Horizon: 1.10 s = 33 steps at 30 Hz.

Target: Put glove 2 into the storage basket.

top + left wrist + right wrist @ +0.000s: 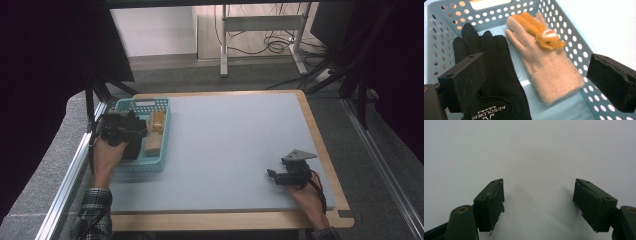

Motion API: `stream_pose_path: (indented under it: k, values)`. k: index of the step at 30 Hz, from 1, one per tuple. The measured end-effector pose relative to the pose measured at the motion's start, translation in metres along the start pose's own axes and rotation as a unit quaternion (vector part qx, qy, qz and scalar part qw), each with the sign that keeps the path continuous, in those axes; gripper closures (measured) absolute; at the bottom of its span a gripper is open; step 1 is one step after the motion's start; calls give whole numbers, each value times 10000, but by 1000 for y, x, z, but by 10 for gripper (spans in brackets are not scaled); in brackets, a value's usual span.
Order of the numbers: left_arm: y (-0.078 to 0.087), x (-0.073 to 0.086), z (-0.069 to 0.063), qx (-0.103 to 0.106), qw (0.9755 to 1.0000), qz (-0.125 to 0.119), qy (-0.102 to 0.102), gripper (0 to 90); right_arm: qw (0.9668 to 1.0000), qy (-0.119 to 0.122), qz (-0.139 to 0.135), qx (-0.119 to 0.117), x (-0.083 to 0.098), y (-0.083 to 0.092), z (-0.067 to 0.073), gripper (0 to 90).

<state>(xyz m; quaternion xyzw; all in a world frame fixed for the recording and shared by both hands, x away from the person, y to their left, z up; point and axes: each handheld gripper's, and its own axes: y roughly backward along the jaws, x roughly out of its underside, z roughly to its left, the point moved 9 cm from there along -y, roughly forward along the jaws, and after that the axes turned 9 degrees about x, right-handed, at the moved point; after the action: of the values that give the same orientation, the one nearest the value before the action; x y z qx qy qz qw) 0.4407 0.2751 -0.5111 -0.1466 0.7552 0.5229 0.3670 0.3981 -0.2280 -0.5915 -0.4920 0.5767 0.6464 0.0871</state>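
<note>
Left tool [536,82] held over a perforated light-blue plastic basket [579,53] at the left edge of the grey-topped bench [230,145], jaws wide apart above a black fabric glove [496,82] and a fuzzy beige knitted glove [549,72] (orange plush figure [539,31] on top). Right tool [539,206] near the bench's right edge, jaws apart, nothing between
</note>
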Motion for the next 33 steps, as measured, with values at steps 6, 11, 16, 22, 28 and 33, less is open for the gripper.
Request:
stream_pose_path:
  k: [6, 11, 16, 22, 28, 33]
  values:
    - [-1, 0, -8, 51, 9999, -33, -129, 25, 10000, 4, -4, 0, 0, 0, 0, 242]
    - [-1, 1, -17, 117, 9996, -41, -251, 21, 10000, 5, -6, 3, 0, 0, 0, 242]
    - [-1, 1, -24, 141, 9993, -47, -338, 19, 10000, 9, -8, 4, 0, 0, 0, 241]
    - [-2, 3, -31, 221, 9990, -75, -393, 19, 10000, 10, -9, 9, 0, 0, 0, 241]
    - [-1, 5, -36, 275, 9986, -106, -429, 19, 10000, 10, -10, 10, 0, 0, 0, 240]
    - [-2, 8, -40, 286, 9986, -109, -439, 20, 10000, 11, -10, 13, 0, 0, 0, 240]
